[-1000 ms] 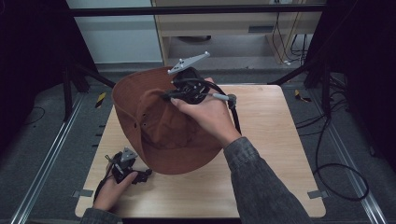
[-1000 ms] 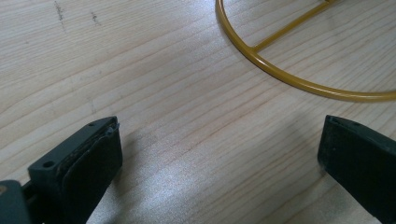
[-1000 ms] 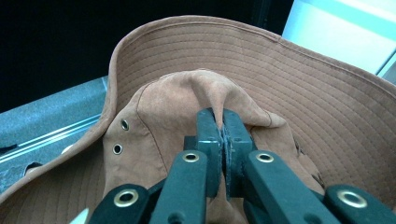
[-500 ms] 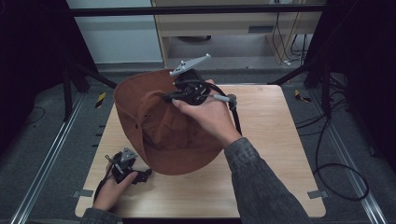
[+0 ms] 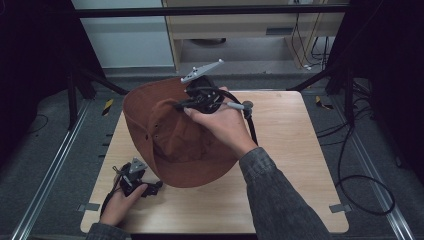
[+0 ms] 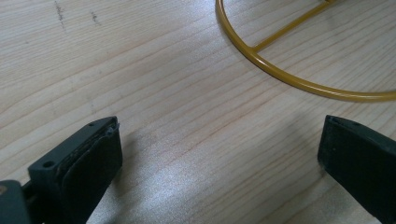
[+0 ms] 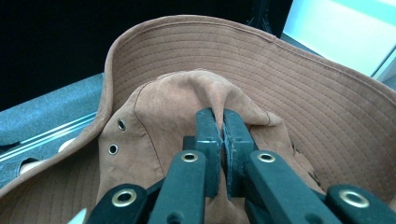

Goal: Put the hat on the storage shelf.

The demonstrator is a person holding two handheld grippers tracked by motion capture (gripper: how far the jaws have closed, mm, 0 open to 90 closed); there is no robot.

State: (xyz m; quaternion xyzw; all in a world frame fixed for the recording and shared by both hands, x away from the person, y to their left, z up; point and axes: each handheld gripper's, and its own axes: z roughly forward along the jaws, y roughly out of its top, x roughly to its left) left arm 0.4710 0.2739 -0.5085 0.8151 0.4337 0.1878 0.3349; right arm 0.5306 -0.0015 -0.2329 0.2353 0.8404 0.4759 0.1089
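A brown wide-brimmed hat (image 5: 165,135) hangs tilted above the wooden table (image 5: 295,165), held up by my right gripper (image 5: 182,106). In the right gripper view the jaws are pressed together on a fold of the hat's crown (image 7: 205,100), with the brim (image 7: 299,70) curving behind. My left gripper (image 5: 150,189) rests low at the table's front left, just below the hat's brim. Its jaws stand wide apart over bare wood in the left gripper view, gripper (image 6: 219,149) holding nothing. A yellow wire ring (image 6: 280,74) lies on the table just ahead of it.
Black frame posts (image 5: 75,85) stand at the table's far corners. A cable (image 5: 252,132) trails from the right gripper across the table. Behind the table is a wooden cabinet (image 5: 245,30).
The hat and the right gripper have shifted slightly; the hat hangs a little more tilted toward the left. The left gripper has stayed in place.
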